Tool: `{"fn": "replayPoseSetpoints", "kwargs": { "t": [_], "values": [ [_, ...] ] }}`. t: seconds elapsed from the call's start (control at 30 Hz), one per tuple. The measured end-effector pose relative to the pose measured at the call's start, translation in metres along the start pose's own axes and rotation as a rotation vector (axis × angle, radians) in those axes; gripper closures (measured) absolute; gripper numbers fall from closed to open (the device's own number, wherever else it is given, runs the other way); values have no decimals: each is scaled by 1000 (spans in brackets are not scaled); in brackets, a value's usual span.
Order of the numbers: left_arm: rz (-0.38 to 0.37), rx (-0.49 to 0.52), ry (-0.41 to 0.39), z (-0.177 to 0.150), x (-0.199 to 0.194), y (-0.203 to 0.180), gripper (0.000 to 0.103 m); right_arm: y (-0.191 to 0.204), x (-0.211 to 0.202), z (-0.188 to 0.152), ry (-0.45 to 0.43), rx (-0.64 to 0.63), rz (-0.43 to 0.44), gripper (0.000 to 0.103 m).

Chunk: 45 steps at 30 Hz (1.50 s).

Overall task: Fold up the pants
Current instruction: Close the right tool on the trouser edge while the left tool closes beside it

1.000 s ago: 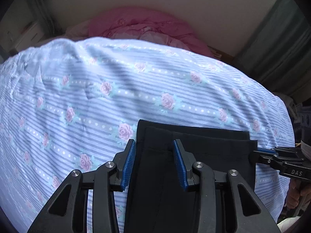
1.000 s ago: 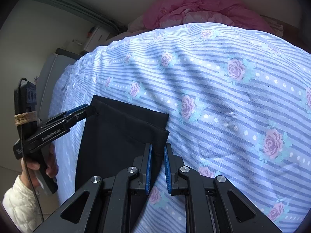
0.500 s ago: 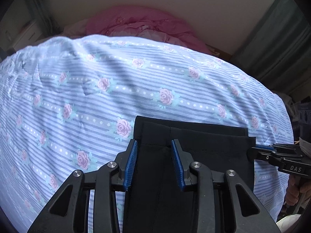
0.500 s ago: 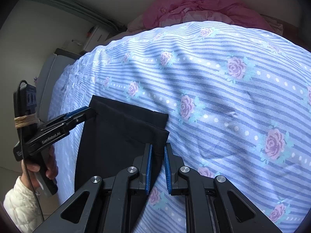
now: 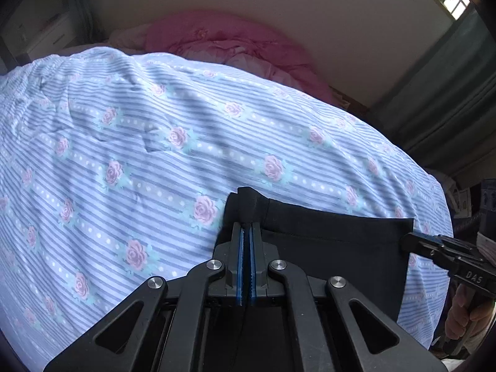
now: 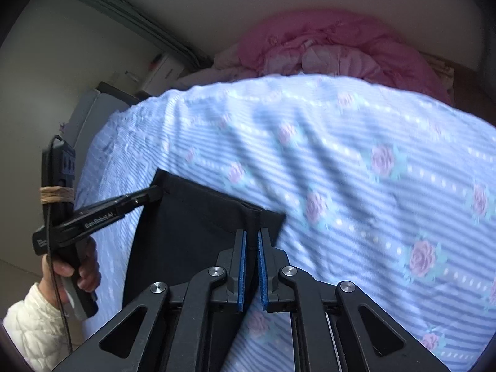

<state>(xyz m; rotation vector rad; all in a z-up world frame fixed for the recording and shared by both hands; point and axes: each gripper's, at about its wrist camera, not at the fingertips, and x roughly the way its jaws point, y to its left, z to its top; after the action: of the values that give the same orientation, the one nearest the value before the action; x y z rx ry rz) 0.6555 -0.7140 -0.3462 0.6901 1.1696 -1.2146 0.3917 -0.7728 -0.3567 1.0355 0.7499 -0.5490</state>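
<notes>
now we've got both grippers, left gripper (image 5: 247, 232) and right gripper (image 6: 251, 238), fingers pinched shut on the black pants (image 5: 334, 235), far corners, lying on the bed (image 5: 155, 142). risk: thin bite slips w/ uneven pull, so fold goes skewed.

Black two-finger left gripper (image 5: 246, 226) with blue pads (image 5: 238, 248), silver screws (image 5: 215, 264) on the linkage arms. Same build on the right gripper (image 6: 251, 235). White lettering along the neighbouring tong bodies: "DAS" and "GenRobot.AI". Tan band (image 6: 55, 194) and thin black cable (image 6: 57, 282) behind the left tongs. White quilted sleeve (image 6: 34, 322) below them.
</notes>
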Motion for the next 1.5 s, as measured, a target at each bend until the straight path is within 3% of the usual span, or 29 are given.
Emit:
{"fn": "replayPoseSetpoints", "kwargs": {
  "t": [0.13,0.27,0.33,0.37,0.4,0.5,0.7,0.93,1.07,1.13,1.23,1.4,1.5],
  "values": [
    [43,33,44,5,17,-5,98,-7,11,7,31,-7,-39,94],
    [8,27,45,8,13,-4,92,-24,10,2,58,75,-15,92],
    [4,16,19,12,5,-1,80,-25,3,0,55,103,-13,77],
    [10,15,3,14,0,0,64,-25,0,-2,44,106,6,67],
    [8,18,-19,16,-5,1,58,-23,-3,-4,31,103,27,63],
    [-13,48,-15,21,-7,-2,58,-17,1,-6,47,70,19,62],
    [-26,70,75,12,15,2,58,-29,18,-9,94,104,66,62],
    [-133,-27,102,12,33,25,58,-38,33,-5,98,122,131,62],
    [-178,-89,72,13,37,33,58,-39,42,-4,101,106,154,65],
    [-198,-129,53,16,39,37,60,-41,45,-4,100,102,160,67],
    [-232,-174,35,14,36,30,76,-44,45,-4,101,100,154,75],
    [-204,-148,28,11,23,17,89,-50,38,1,135,132,167,85],
    [-211,-141,-13,12,-2,12,90,-31,11,4,95,79,145,87]
  ]
}}
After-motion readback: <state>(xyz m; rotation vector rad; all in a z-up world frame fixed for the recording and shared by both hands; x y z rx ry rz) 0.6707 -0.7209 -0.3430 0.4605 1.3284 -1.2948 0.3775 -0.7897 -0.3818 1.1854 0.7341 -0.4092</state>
